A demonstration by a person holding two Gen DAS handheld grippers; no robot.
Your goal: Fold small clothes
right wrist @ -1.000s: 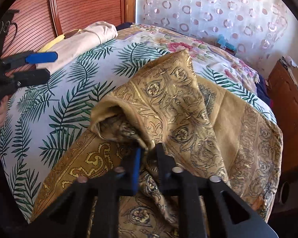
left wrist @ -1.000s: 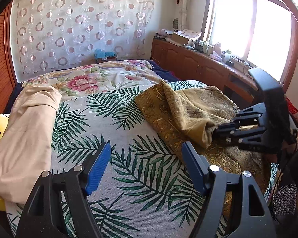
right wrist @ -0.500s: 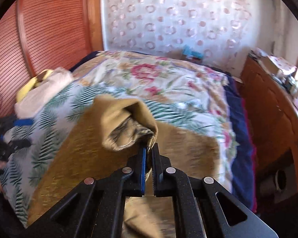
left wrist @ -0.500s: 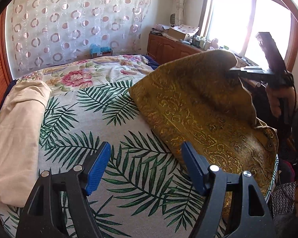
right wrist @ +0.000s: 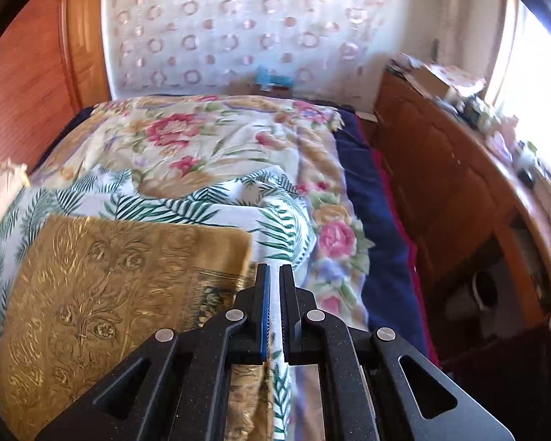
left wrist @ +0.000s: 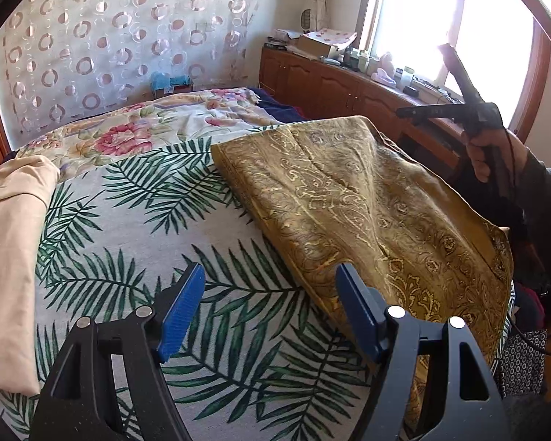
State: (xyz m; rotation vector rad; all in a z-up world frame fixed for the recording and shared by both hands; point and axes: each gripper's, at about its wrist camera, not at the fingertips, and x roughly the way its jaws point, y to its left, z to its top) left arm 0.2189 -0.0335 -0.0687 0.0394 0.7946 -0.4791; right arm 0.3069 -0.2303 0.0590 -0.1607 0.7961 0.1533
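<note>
We saw our left gripper (left wrist: 268, 305) gaping above the bedspread (left wrist: 216, 257), our right gripper (right wrist: 274, 294) closed, gripping nothing, beside the gold cloth (right wrist: 110, 286).

A wooden cabinet (left wrist: 334, 81) runs below the bright window (left wrist: 422, 18) at upper right. A circle-patterned curtain (left wrist: 128, 36) fills the upper left.

I see strong daylight pouring through the window (left wrist: 455, 25), blown out white in both views. The left view is sharp; my right view smears toward the cabinet (right wrist: 455, 191) and sill clutter. Fisheye bending curves the edges, with black vignette in every corner. The bed (left wrist: 238, 242) is evenly lit.
</note>
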